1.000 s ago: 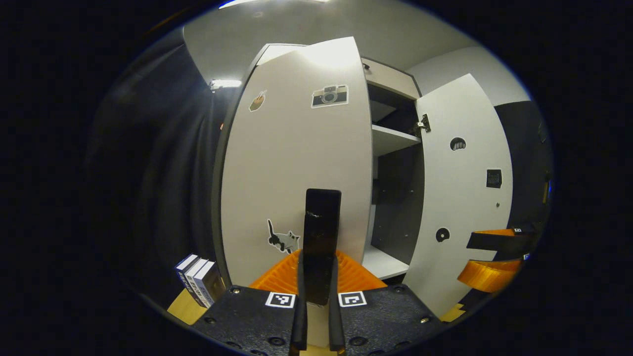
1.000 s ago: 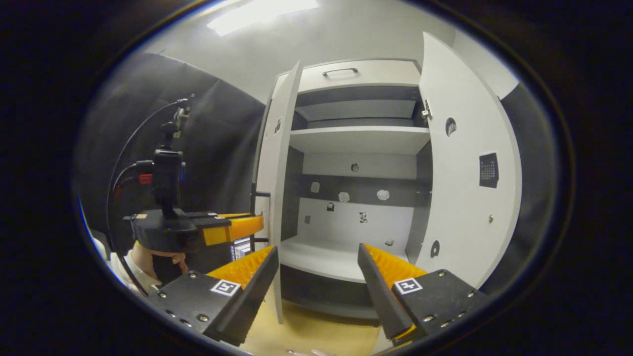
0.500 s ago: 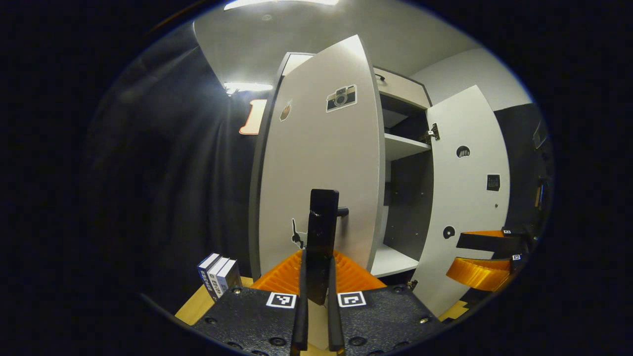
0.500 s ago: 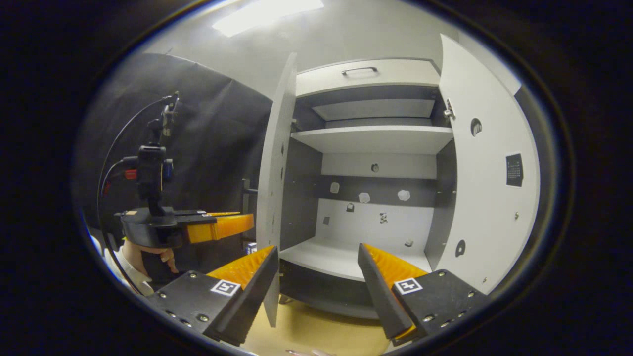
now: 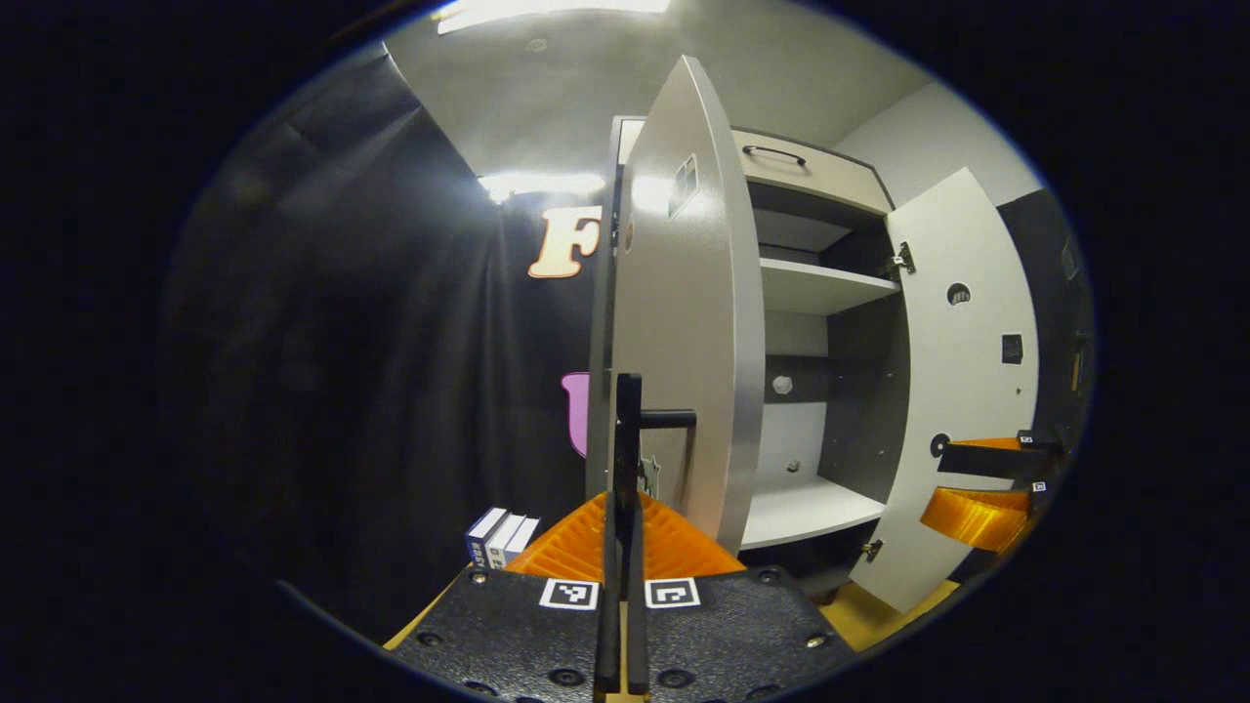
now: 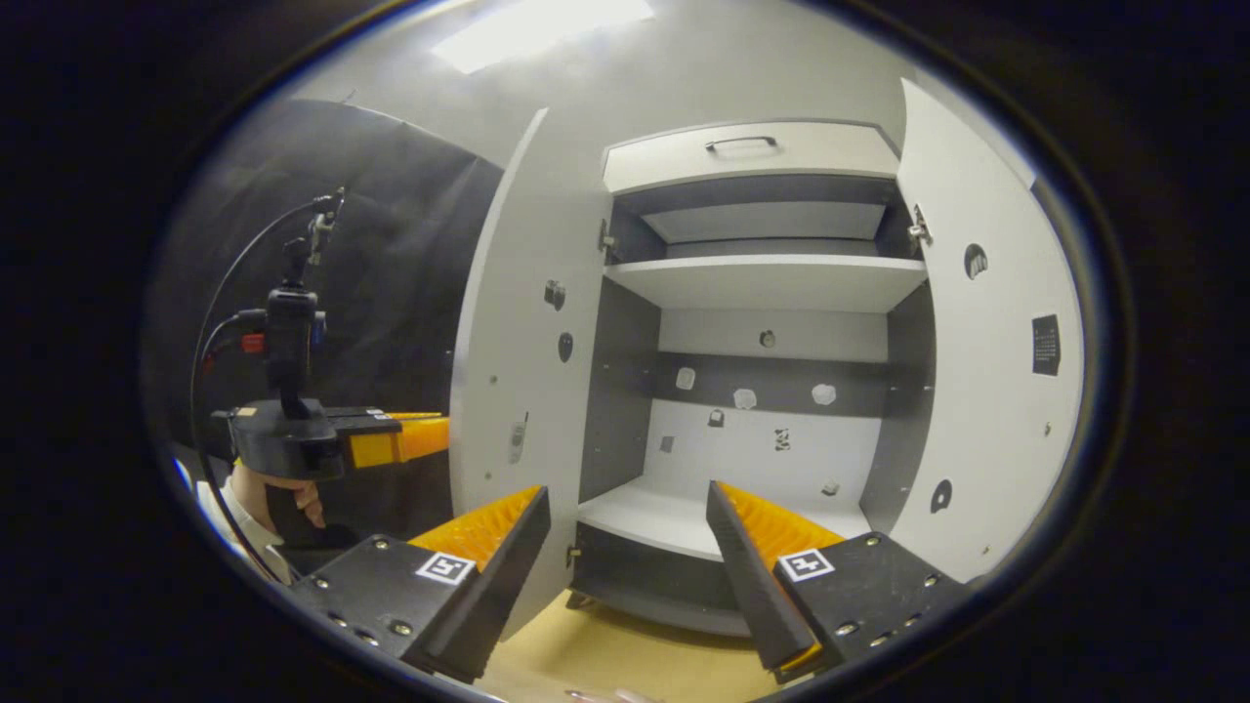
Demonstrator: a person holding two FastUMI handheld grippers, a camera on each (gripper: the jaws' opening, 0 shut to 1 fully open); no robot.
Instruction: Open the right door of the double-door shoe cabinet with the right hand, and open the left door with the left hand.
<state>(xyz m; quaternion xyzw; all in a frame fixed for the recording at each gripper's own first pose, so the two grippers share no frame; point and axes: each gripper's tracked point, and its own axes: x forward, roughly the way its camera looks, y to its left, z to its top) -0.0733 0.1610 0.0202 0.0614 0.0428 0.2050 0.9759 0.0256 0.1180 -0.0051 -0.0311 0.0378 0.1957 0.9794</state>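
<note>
We see the tall white two-door shoe cabinet (image 6: 752,391) straight ahead of our right gripper (image 6: 630,508), its left door (image 6: 518,391) swung out beside our left gripper (image 6: 430,437), its right door (image 6: 986,371) to the right. The door's black bar handle (image 5: 628,439) stands between our left gripper's fingers (image 5: 674,542), with upright small boxes (image 5: 498,535) on the floor to their left.

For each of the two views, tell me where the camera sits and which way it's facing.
Left gripper view: rides the left claw, facing the left door's outer face and edge; its fingers are closed on the door handle.
Right gripper view: rides the right claw, facing straight into the open cabinet; a hand holds the other claw.
Shared: both doors, the shelves, and each other's claw.
</note>
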